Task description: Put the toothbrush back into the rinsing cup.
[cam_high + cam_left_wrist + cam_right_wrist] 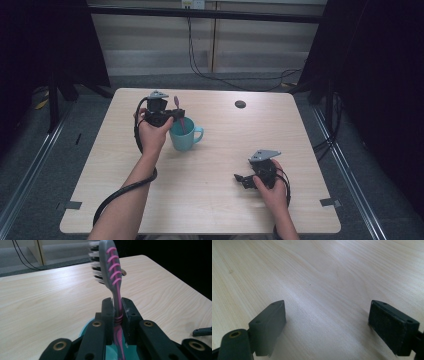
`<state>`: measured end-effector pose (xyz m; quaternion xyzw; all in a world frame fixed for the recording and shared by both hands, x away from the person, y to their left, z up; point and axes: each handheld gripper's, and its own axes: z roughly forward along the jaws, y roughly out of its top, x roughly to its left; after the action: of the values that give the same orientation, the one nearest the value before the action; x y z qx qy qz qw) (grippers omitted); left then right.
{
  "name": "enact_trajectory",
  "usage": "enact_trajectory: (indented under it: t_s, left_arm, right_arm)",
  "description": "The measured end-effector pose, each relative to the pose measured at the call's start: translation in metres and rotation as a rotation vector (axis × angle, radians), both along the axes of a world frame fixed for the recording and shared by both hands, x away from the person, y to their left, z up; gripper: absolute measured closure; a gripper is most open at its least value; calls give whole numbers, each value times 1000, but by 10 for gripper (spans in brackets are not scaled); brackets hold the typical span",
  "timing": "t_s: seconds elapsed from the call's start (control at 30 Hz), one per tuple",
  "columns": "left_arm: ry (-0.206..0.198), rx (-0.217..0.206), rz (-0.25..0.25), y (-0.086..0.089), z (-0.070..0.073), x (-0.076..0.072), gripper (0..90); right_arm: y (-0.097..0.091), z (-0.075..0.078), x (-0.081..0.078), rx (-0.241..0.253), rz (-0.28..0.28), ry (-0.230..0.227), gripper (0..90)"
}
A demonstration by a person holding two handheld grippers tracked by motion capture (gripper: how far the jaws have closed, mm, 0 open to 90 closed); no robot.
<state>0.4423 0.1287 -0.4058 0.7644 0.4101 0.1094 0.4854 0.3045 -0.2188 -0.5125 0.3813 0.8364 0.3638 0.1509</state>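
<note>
1. The left gripper [172, 114] has its jaws clamped on the neck of a grey and pink toothbrush [110, 270], just below the head, so the brush stands upright with the bristles on top.
2. The toothbrush handle points down into the teal mug [184, 134], which stands left of centre on the wooden table [220, 200]. Holding it high on the neck keeps the jaws above the rim while the handle goes in.
3. In the left gripper view the mug's teal mouth sits directly below the jaws, so the brush looks lined up to stand in it.
4. The right gripper [241, 179] rests low over the near right of the table, jaws wide apart and holding nothing, well clear of the mug.
</note>
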Motion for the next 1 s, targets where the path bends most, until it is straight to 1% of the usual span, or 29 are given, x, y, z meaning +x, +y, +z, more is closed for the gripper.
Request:
enact_trajectory:
  t_s: [0.17, 0.2, 0.63, 0.67, 0.73, 0.8, 0.87, 1.0]
  left_arm:
    - [8, 7, 2, 2, -3, -2, 816]
    - [6, 7, 11, 3, -3, -3, 816]
    - [18, 5, 14, 7, -8, -7, 809]
    - [17, 2, 18, 7, -8, -7, 802]
    - [15, 11, 19, 7, -8, -7, 781]
    - [13, 3, 24, 8, -8, -7, 762]
    - [12, 1, 22, 9, -8, -7, 730]
    - [12, -3, 44, 12, -8, -8, 647]
  right_arm:
    - [0, 0, 0, 0, 1, 0, 140]
    - [0, 0, 0, 0, 1, 0, 140]
    - [1, 0, 0, 1, 0, 1, 140]
    - [1, 0, 0, 1, 0, 2, 140]
    - [1, 0, -1, 1, 0, 2, 140]
    - [1, 0, 0, 1, 1, 1, 140]
    - [1, 0, -1, 0, 2, 0, 140]
    - [1, 0, 0, 0, 6, -5, 140]
